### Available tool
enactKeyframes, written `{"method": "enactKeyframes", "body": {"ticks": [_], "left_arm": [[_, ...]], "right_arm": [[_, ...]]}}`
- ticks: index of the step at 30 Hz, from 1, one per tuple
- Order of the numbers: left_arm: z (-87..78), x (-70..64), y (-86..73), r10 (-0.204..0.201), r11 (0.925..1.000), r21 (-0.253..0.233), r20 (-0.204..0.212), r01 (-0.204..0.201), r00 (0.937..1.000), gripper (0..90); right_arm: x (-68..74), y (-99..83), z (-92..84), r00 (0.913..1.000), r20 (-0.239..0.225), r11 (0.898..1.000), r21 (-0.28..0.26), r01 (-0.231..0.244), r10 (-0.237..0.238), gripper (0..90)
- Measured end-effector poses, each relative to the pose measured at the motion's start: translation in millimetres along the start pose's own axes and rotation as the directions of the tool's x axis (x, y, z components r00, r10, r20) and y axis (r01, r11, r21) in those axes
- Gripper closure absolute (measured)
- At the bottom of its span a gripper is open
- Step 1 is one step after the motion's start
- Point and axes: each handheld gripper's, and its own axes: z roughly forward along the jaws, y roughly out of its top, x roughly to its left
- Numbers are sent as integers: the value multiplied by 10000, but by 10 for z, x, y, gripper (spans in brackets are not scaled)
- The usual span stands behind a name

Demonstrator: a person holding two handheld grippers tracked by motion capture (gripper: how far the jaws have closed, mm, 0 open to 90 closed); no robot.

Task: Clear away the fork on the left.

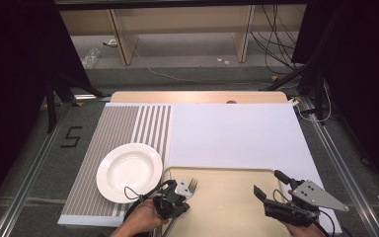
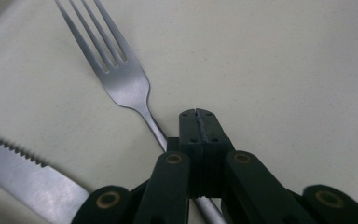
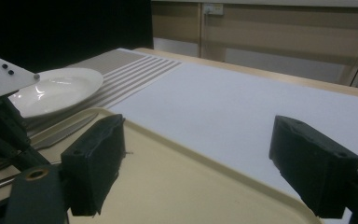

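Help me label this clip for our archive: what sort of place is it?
Probably a lab or recording studio staging table setting: a table with a striped placemat, plate and tray, dark curtains at the sides, loose cables on the floor.

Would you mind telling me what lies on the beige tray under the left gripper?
A fork and a serrated knife lie on the tray. The left gripper is shut on the fork's handle, covering its lower end; the knife's handle is out of frame.
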Motion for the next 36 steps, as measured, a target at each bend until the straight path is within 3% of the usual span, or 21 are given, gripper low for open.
{"method": "enactKeyframes", "body": {"ticks": [25,36], "left_arm": [[-79,209,-82,-468,9985,273,-414,480,9980,894],[-90,219,-92,-451,9986,263,-407,461,9982,881]], "right_arm": [[-5,1,1,10000,16,10000,28,19,-19,193],[-5,1,0,10000,14,10000,3,-15,15,193]]}}
